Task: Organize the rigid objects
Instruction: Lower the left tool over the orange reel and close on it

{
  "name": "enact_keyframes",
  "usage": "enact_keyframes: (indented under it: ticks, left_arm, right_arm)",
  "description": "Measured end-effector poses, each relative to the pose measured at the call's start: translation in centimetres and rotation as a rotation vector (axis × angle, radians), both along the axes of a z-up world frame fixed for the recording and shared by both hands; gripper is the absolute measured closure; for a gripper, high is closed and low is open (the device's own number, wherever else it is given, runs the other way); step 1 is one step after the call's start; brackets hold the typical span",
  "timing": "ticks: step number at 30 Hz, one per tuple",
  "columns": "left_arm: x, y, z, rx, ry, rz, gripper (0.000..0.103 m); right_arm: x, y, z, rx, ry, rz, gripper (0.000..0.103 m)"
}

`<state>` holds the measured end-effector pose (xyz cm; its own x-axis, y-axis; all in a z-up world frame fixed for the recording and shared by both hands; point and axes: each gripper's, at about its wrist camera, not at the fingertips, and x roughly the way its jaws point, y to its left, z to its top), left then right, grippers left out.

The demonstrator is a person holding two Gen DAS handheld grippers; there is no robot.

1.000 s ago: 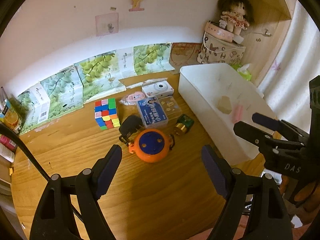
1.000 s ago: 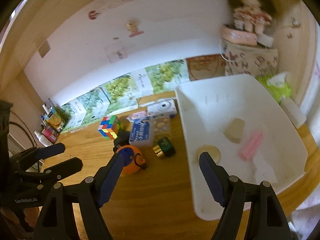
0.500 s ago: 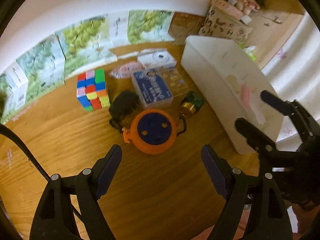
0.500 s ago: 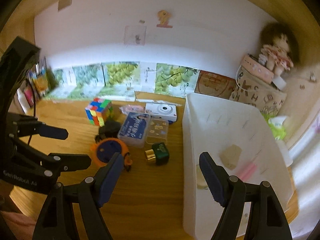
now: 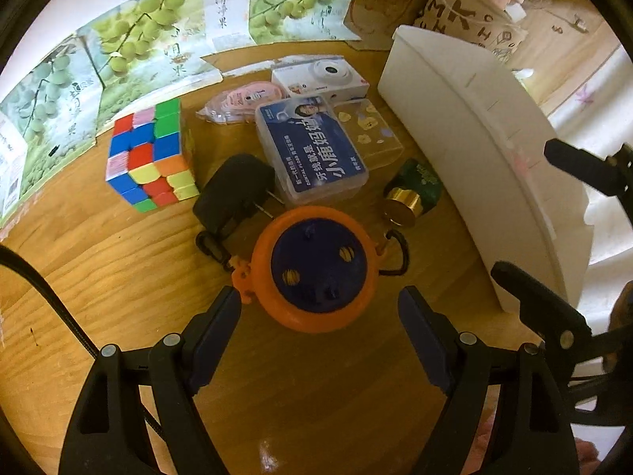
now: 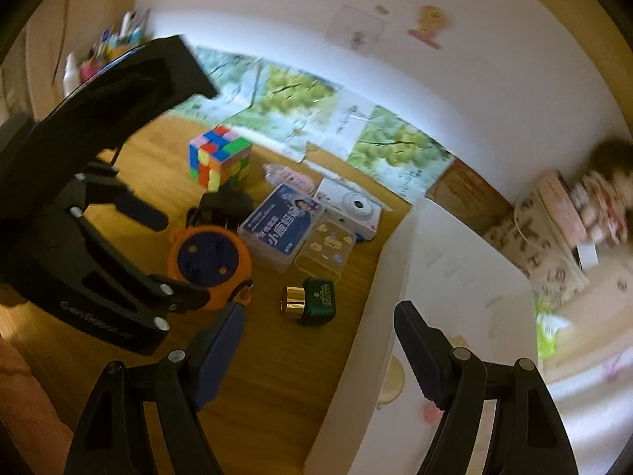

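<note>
The left gripper, fingers wide and empty, hangs over the orange tape measure. The right gripper, also wide, holds nothing beside the white bin.

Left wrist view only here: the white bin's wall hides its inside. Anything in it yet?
Observer: Yes. The right wrist view shows a round beige piece and a pink piece on the floor of the white bin. Both are blurred.
Operator: Where does the right gripper sit relative to the bin?
Observer: The right gripper is open with nothing between its fingers. One finger is over the wooden table, the other is over the bin, and the bin's near wall runs between them.
</note>
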<state>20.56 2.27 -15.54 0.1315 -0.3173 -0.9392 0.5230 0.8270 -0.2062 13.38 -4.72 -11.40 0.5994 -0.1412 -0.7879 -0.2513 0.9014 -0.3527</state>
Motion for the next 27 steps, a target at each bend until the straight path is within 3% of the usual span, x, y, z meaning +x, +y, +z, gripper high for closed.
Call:
enact_keyframes:
  ticks: [12, 27]
  left_arm:
    - [1.2, -1.6, -1.3, 0.06, -0.027, -0.045, 0.018]
    - [2.4, -1.0, -2.5, -0.066, 0.049, -0.058, 0.021]
  right_arm:
    - [2.8, 0.9, -1.6, -0.119, 0.158, 0.126, 0.025]
    - [5.1, 1.1, -3.4, -0.174, 0.291, 0.167, 0.025]
